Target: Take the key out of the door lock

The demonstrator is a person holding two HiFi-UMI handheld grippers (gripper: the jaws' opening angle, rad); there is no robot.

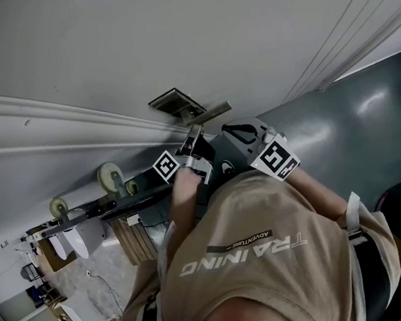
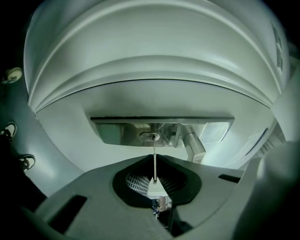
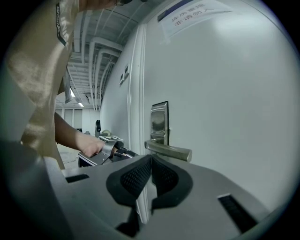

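In the left gripper view the key (image 2: pixel 154 161) shows edge-on as a thin metal strip. It runs from the keyhole (image 2: pixel 149 136) in the steel lock plate (image 2: pixel 117 132) back between my left gripper's (image 2: pixel 154 182) pads, which are shut on it. The key's tip still meets the keyhole. The lever handle (image 2: pixel 195 146) sticks out just right of the keyhole. In the head view the left gripper (image 1: pixel 192 140) points at the lock plate (image 1: pixel 172 102). My right gripper (image 3: pixel 151 161) hangs beside it, shut and empty, below the handle (image 3: pixel 169 151).
The pale door (image 1: pixel 128 35) fills the view ahead, with a printed notice (image 3: pixel 187 13) near its top. A wheeled cart (image 1: pixel 109 179) stands by the wall to the left. Grey floor (image 1: pixel 361 123) lies to the right. The person's tan shirt (image 1: pixel 267 270) covers the lower head view.
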